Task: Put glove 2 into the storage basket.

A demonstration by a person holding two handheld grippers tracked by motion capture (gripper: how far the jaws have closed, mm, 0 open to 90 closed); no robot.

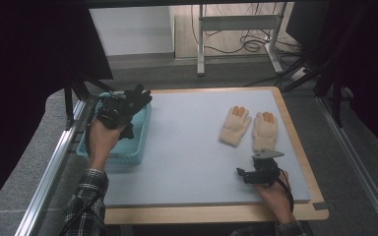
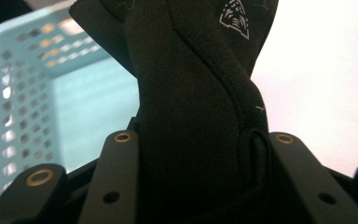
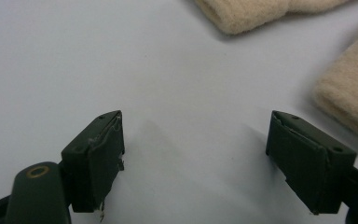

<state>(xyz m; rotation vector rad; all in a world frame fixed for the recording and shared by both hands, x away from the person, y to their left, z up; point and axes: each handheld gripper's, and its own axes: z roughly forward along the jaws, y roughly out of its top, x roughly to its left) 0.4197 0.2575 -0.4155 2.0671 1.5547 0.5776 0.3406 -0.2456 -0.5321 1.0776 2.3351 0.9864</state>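
Note:
My left gripper [image 1: 123,106] is shut on a black glove [image 1: 138,96] and holds it over the far end of a teal basket [image 1: 139,147] at the table's left side. In the left gripper view the black glove [image 2: 191,93], with a small white logo, is pinched between the two jaws of the left gripper [image 2: 203,140], and the basket [image 2: 37,93] lies behind it. My right gripper [image 1: 246,172] rests low near the front right of the white mat. Seen from its own camera, the right gripper [image 3: 196,154] is open with nothing between its fingers.
Two cream gloves with orange fingertips, one [image 1: 236,126] beside the other [image 1: 265,131], lie flat at the mat's far right; their cuffs [image 3: 261,11] sit just beyond the right gripper. The wooden table edge [image 1: 206,214] runs along the front.

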